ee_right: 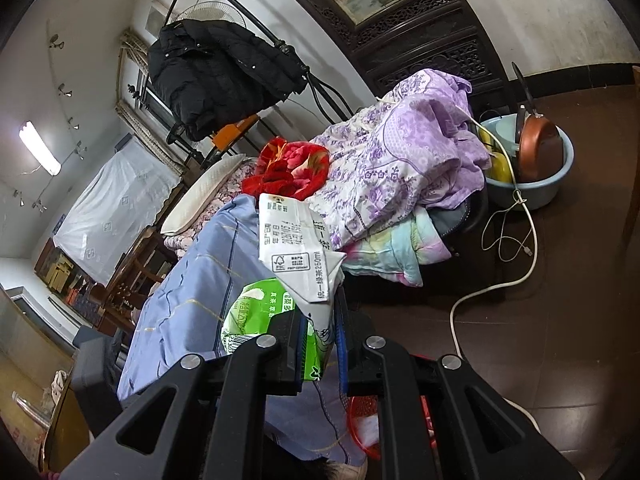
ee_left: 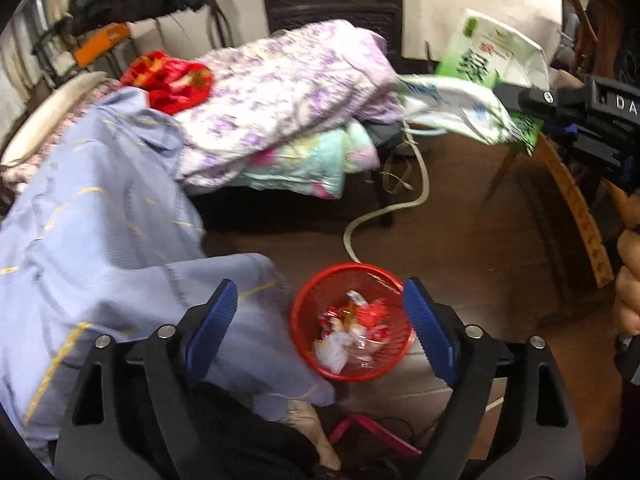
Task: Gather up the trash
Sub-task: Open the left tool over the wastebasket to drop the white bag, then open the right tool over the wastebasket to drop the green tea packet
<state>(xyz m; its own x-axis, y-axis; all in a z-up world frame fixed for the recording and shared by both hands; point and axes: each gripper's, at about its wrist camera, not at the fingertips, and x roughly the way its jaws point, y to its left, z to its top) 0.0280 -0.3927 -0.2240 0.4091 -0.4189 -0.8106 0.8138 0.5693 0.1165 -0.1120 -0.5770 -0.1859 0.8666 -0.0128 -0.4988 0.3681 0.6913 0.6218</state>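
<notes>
Red mesh bin (ee_left: 352,322) on the brown floor (ee_left: 460,240), part full of wrappers (ee_left: 348,336), right below and between the left gripper (ee_left: 320,332) fingers. Jaws wide apart, nothing in them. Flattened drink cartons (ee_right: 296,248), green and white, clamped tight in the right gripper (ee_right: 318,344), long side sticking forward past the tips. In the left view, cartons up and off to the right of the bin, well apart from it. Right hand probably next: swing cartons left and down over the rim. Blue bedsheet (ee_left: 100,220) hanging just beside the bin's left edge. White cable (ee_left: 384,208) behind. Open floor on the right.
</notes>
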